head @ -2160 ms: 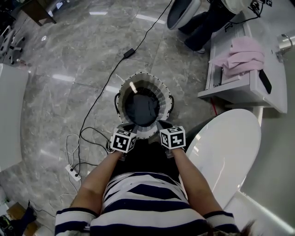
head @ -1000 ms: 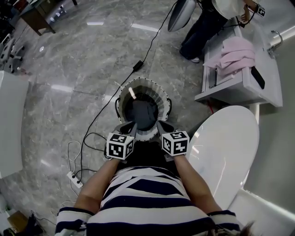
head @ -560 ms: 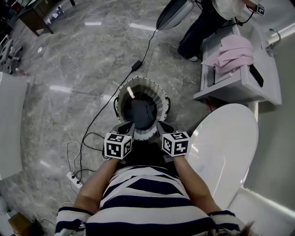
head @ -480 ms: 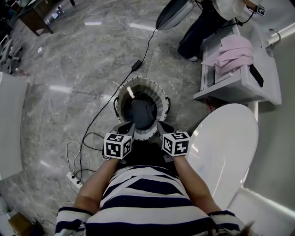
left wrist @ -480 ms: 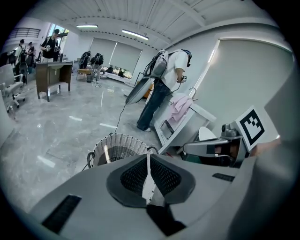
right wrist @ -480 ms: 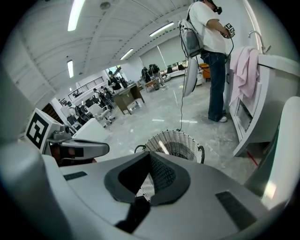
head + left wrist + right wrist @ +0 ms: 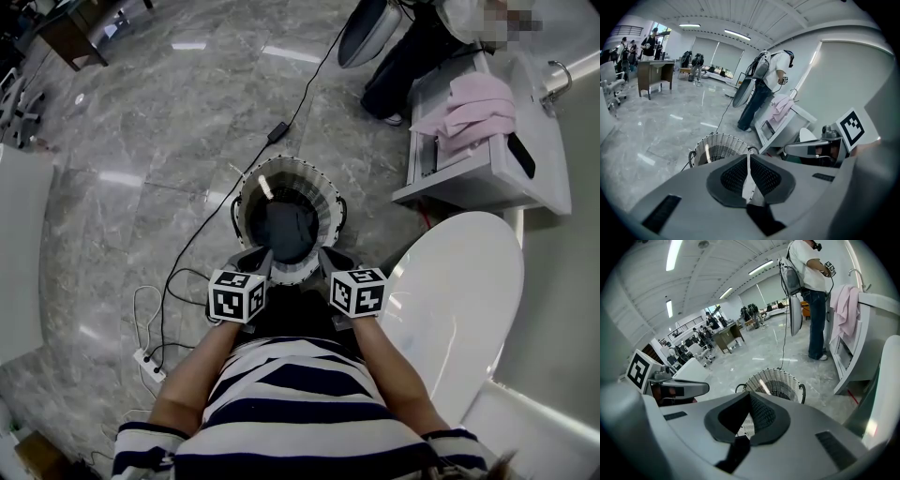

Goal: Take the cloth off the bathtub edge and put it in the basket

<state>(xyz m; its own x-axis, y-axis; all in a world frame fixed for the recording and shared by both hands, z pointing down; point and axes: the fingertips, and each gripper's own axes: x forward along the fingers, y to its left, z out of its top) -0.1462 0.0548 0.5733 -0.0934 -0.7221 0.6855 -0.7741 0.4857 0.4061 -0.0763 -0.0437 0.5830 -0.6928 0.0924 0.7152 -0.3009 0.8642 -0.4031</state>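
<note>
Your left gripper (image 7: 259, 261) and right gripper (image 7: 329, 258) hang side by side just over the 6 o'clock rim of the basket (image 7: 323, 202). Each has its fingers (image 7: 764, 176) pressed together with nothing between them. A dark cloth (image 7: 286, 230) lies inside the basket. A pink cloth (image 7: 473, 105) is draped over the edge of the white tub (image 7: 487, 178) at 2 o'clock, well apart from you. If the dark cloth is the task's, it already lies where it belongs. If the pink one is, it is on the edge, not in the basket. The pictures don't settle which.
</note>
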